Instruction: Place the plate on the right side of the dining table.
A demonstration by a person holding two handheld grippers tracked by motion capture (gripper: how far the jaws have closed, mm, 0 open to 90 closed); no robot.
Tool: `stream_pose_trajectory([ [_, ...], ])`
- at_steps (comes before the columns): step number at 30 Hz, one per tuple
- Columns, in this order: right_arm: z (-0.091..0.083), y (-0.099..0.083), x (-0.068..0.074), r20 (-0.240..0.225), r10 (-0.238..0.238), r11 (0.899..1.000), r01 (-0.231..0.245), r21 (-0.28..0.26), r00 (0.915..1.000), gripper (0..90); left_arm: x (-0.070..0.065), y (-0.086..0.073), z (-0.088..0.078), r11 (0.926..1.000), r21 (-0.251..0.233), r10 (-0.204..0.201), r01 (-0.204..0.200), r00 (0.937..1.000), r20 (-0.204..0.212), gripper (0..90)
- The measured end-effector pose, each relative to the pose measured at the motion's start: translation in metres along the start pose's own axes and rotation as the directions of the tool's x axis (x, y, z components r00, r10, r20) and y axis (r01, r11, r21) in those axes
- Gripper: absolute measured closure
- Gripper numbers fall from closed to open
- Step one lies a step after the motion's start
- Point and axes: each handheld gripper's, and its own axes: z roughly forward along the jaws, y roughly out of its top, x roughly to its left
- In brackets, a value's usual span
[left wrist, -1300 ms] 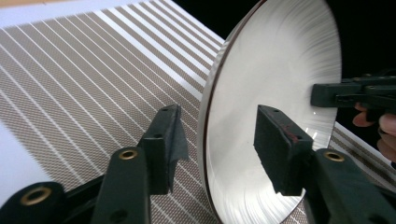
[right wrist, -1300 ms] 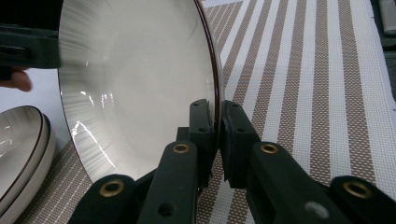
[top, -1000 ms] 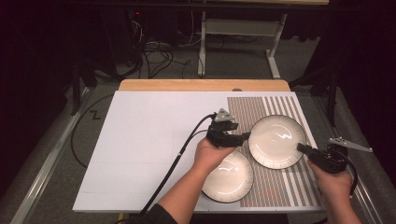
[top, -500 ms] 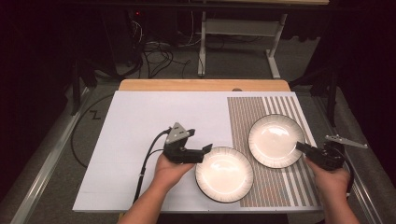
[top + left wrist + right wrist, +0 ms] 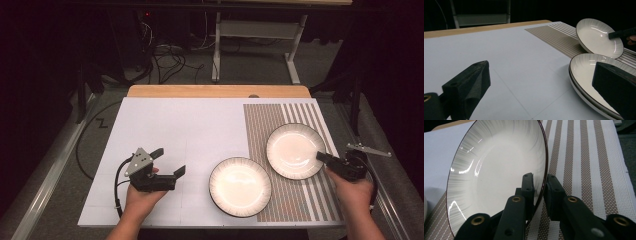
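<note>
High view: the left gripper (image 5: 170,163) is being carried away to the left over the white mat (image 5: 165,130), where a second ago it was at the plates; its jaws have just been opening and are now standing wide apart with nothing between them. The near plate (image 5: 240,186), released, is lying flat, straddling the edge of the striped placemat (image 5: 260,120). This is being judged as one plate set down and the left hand freed. The far plate (image 5: 295,150) is being clamped at its right rim by the right gripper (image 5: 325,158), jaws nearly together on it. It is being tilted, its face turned left toward the near plate; being round, no long axis is offered.
</note>
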Motion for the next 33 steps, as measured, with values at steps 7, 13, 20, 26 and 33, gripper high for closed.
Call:
stream_pose_trajectory([
  [7,0.003,0.002,-0.002,0.009,0.030,0.999,-0.031,0.022,0.9995,80.4,0.002,-0.003,-0.002,1.0000,-0.001,-0.002,0.002,1.0000,-0.001,2.3],
  [13,0.005,0.002,-0.004,0.015,0.041,0.999,-0.041,0.035,0.9991,79.9,0.001,-0.004,-0.001,0.9998,-0.007,0.017,-0.017,0.9999,0.004,3.3],
  [20,0.009,0.003,-0.007,0.020,0.071,0.996,-0.072,0.052,0.9973,79.4,0.004,-0.003,-0.001,1.0000,-0.001,0.007,-0.007,1.0000,0.001,2.9],
  [26,0.013,0.002,-0.008,0.042,0.090,0.994,-0.093,0.065,0.9950,78.2,0.005,-0.004,-0.001,1.0000,0.001,0.006,-0.006,1.0000,-0.001,2.9],
  [33,0.014,0.000,-0.009,0.088,0.078,0.995,-0.083,0.057,0.9930,78.3,0.006,-0.005,0.000,0.9999,0.006,0.012,-0.012,0.9999,0.000,2.9],
])
